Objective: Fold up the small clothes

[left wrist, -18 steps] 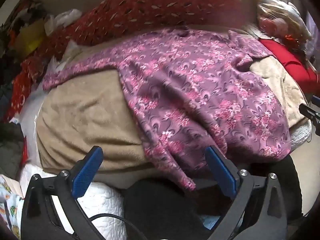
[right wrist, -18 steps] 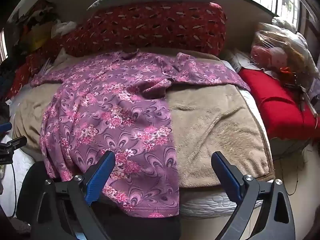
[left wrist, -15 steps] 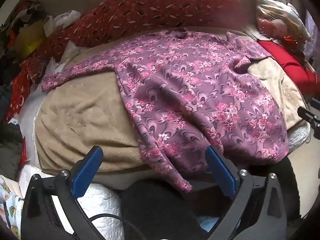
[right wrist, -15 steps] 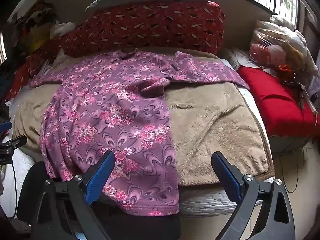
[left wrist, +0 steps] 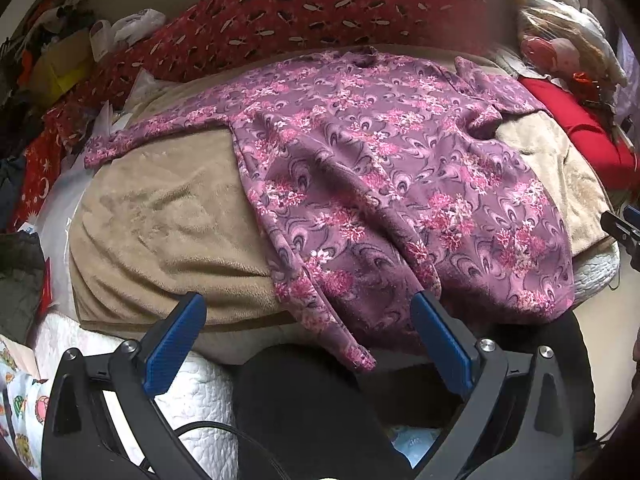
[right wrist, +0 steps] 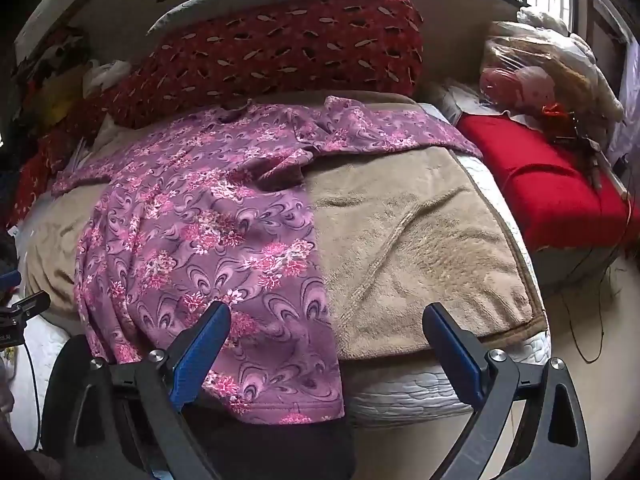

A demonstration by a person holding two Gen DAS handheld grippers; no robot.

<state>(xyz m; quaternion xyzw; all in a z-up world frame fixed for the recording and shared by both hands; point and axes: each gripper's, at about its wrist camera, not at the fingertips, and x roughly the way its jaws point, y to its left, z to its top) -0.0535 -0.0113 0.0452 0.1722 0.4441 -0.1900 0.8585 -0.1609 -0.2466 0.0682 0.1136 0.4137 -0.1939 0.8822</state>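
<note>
Blue-padded fingers first: my left gripper (left wrist: 308,340) sits at the bottom of the frame, jaws spread wide, nothing between them. Right gripper (right wrist: 326,350) the same, wide apart and empty at lower centre of its view.

Just past both, the purple floral top (left wrist: 380,184) hangs its hem over the near edge of the bed. In the left view the hem falls behind the right-hand finger; in the right view it drapes lower left, behind the left-hand finger. I can't tell whether either finger touches the cloth.

Further up, the top lies spread across the tan fleece blanket (right wrist: 408,240), one sleeve reaching toward frame left, the other bunched and running right.

Beyond, upper centre: red patterned bolster (right wrist: 280,52) along the head of the bed. Right side: red cushion (right wrist: 540,172).
</note>
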